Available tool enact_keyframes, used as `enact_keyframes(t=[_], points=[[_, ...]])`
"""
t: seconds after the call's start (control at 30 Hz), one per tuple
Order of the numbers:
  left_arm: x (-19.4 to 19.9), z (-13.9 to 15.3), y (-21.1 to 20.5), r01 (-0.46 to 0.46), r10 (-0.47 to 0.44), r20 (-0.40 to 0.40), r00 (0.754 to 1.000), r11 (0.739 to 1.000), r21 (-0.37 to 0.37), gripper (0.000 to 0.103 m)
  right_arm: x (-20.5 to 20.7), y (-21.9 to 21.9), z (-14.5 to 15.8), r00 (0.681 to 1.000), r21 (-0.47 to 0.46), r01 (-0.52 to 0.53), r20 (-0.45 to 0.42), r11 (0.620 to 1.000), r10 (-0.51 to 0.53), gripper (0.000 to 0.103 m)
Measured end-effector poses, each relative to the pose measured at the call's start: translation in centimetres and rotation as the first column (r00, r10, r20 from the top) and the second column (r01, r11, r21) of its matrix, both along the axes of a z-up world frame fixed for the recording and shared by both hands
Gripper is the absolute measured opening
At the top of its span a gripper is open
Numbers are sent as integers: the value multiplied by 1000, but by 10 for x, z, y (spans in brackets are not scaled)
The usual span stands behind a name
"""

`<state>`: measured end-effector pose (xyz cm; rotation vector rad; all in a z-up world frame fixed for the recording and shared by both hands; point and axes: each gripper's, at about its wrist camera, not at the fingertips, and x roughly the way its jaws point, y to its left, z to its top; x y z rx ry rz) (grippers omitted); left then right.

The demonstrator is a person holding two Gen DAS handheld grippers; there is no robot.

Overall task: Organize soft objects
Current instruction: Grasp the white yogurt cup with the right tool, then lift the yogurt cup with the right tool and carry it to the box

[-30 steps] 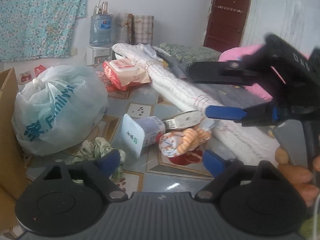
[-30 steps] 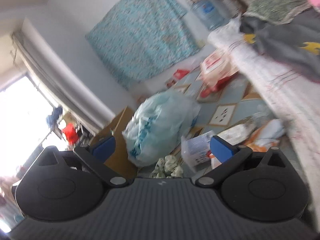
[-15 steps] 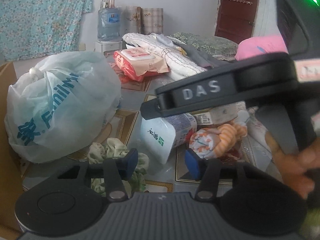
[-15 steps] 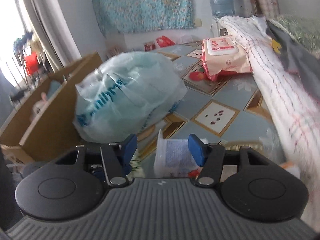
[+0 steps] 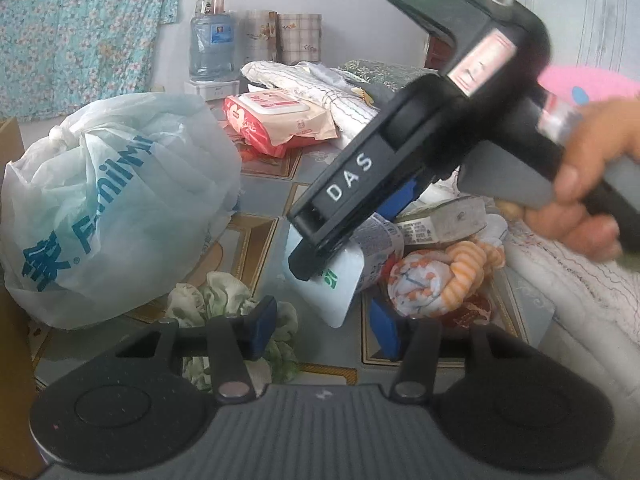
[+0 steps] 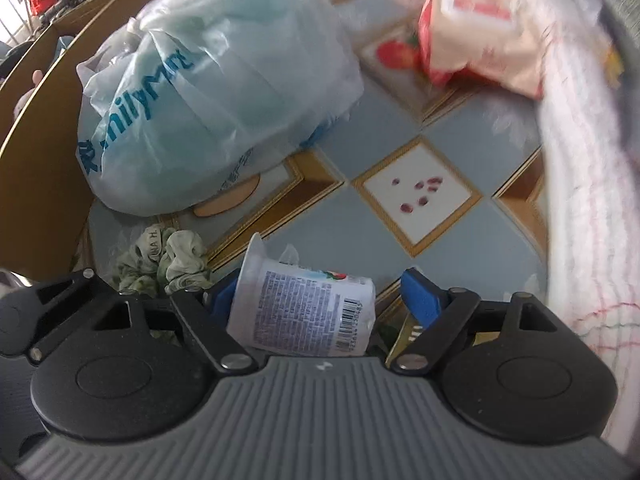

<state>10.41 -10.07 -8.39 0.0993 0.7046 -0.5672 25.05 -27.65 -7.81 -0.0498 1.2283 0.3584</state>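
1. The right gripper [image 6: 324, 296] points steeply down at the tiled floor [image 6: 416, 192], and its jaws have just been opening. A white yogurt cup [image 6: 304, 312] lies on its side between the blue pads; the right pad [image 6: 420, 298] stands clear of the cup, and the left pad is mostly hidden behind it, so I cannot tell if that one touches.
2. The left gripper [image 5: 322, 330] has half-open jaws with nothing between them.
3. Just ahead of the left gripper's left finger [image 5: 262, 328] lies a crumpled green-white cloth [image 5: 224, 296]. Ahead of its right finger lies a rolled orange-patterned cloth [image 5: 436, 276].
4. Further ahead and to the left sits a tied plastic bag [image 5: 116, 200]; a red wipes pack [image 5: 276, 120] lies beyond.
5. A person's hand [image 5: 588, 184] holds the right gripper's handle, up and to the right of the left gripper.
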Motion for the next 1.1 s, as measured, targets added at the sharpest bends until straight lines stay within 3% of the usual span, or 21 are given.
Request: enact_keyframes(t=[0.07, 0.13, 0.23, 0.4, 0.5, 0.57, 0.7, 0.83, 0.93, 1.0, 1.1], points=[[1, -1, 1, -7, 7, -3, 1000, 1000, -2, 53, 4, 2, -3, 999, 5, -17, -38, 1000, 17, 79], [2, -3, 2, -18, 18, -6, 1000, 1000, 1, 53, 6, 3, -5, 997, 37, -27, -65, 999, 29, 67], [0, -3, 2, -20, 20, -2, 1000, 1000, -5, 54, 4, 5, -5, 999, 47, -13, -48, 999, 15, 66], [-5, 2, 4, -26, 26, -1, 1000, 1000, -7, 57, -3, -17, 0, 995, 262, 96, -58, 960, -83, 62], [-11, 11, 11, -39, 39, 15, 999, 999, -31, 68, -15, -32, 7, 989, 395, 146, -39, 907, -143, 62], [-14, 15, 14, -57, 58, 31, 998, 998, -27, 69, -24, -40, 8, 983, 475, 172, -31, 863, -179, 62], [-23, 27, 20, -66, 68, 41, 997, 997, -34, 71, -52, -56, 5, 969, 659, 219, -63, 719, -237, 62], [-43, 39, 23, -46, 47, 88, 995, 999, -16, 80, -81, -56, -5, 961, 753, 230, -75, 616, -267, 62], [-56, 38, 21, -38, 36, 114, 993, 999, 11, 80, -92, -54, -20, 957, 807, 243, -107, 539, -270, 63], [-59, 34, 19, -41, 37, 113, 993, 999, 32, 80, -92, -47, -31, 958, 820, 252, -135, 514, -254, 63], [-58, 27, 18, -64, 60, 82, 995, 997, 52, 79, -88, -33, -46, 962, 816, 259, -171, 517, -212, 63]])
